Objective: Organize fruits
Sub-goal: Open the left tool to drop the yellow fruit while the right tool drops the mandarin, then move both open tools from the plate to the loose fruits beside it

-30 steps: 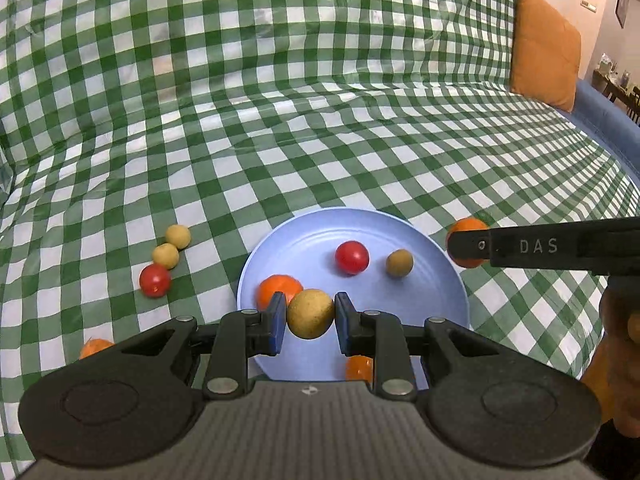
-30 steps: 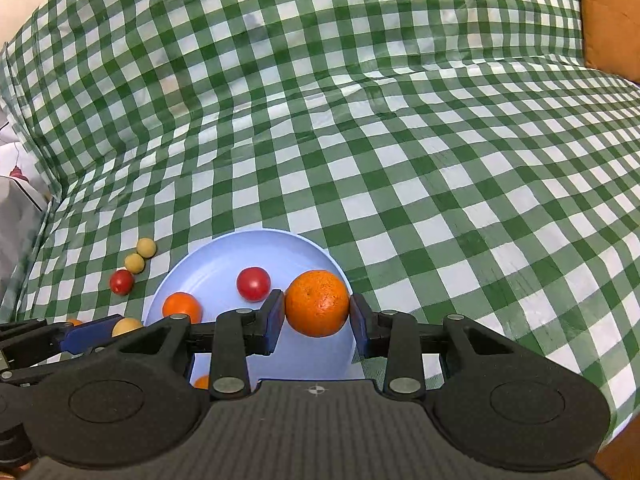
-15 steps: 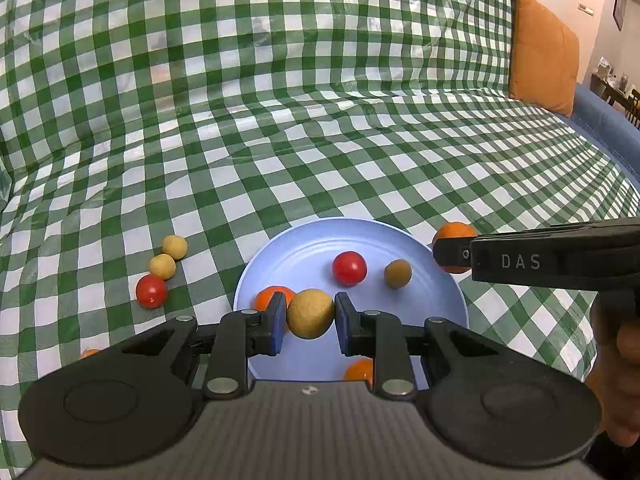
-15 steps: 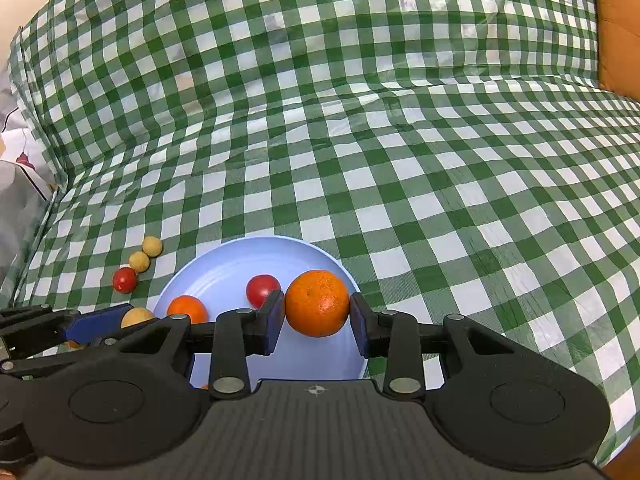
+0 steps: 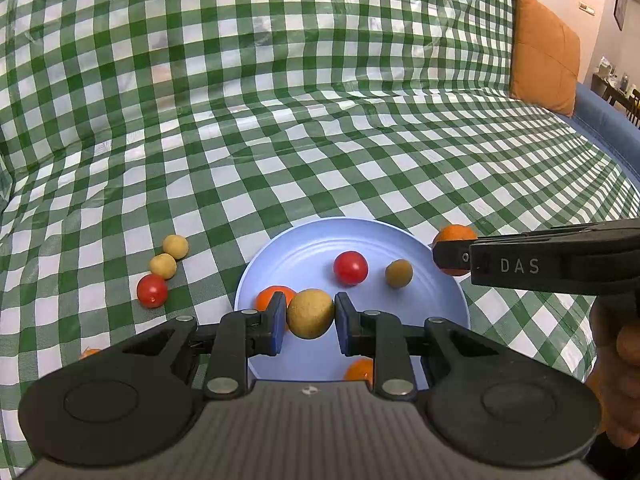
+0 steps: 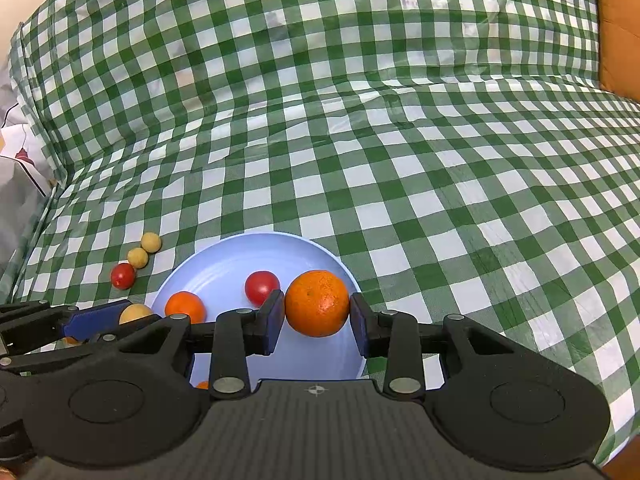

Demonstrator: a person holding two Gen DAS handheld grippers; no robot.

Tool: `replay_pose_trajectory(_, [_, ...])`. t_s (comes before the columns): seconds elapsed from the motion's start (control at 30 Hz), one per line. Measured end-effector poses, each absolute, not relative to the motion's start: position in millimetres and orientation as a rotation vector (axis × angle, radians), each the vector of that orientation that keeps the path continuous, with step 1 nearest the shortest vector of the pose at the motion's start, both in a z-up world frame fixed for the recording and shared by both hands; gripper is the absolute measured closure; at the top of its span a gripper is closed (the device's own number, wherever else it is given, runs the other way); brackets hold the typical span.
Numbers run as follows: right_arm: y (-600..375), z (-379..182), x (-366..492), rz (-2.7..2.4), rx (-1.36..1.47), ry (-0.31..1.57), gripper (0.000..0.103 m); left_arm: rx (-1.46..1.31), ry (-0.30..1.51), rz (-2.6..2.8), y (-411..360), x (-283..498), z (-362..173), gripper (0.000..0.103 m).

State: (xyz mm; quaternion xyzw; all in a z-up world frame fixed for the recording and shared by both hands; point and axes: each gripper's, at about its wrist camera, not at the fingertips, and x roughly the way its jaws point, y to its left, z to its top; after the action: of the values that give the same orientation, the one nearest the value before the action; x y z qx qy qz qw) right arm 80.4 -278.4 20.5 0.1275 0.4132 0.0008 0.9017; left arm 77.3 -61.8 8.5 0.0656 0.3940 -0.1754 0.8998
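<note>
You can count one blue plate (image 5: 440, 300), two red tomatoes (image 5: 350, 267), four tan balls (image 5: 310, 313) and four oranges (image 6: 317, 303).

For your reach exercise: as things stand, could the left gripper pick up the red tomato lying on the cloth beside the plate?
Probably not yet: the left gripper has its jaws shut on a tan fruit, though nothing blocks the red tomato.

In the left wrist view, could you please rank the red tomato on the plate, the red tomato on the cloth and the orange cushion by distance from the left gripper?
From the left gripper:
1. Red tomato on the plate, just ahead, slightly right.
2. Red tomato on the cloth, off the plate, to the left.
3. Orange cushion, far back at the upper right.
</note>
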Motion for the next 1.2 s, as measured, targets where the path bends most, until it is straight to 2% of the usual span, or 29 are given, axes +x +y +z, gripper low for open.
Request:
replay_pose_trajectory(1.03, [-277.4, 20.9, 82.7, -0.033, 0.252, 0.835, 0.064, 0.138, 0.799, -0.395, -65.5, 75.7, 10.4, 0.071])
replay_pose_trajectory(1.07, [-277.7, 21.4, 82.3, -0.038, 0.25, 0.829, 0.064, 0.137, 0.795, -0.392, -65.0, 75.7, 10.5, 0.072])
replay_pose_trajectory(1.13, [-277.9, 22.0, 82.0, -0.05, 0.255, 0.82, 0.064, 0.139, 0.787, -0.387, -63.0, 75.9, 10.7, 0.082])
replay_pose_trajectory(1.2, [-277.9, 21.9, 81.5, -0.056, 0.266, 0.815, 0.064, 0.136, 0.789, -0.381, -59.8, 77.2, 11.5, 0.086])
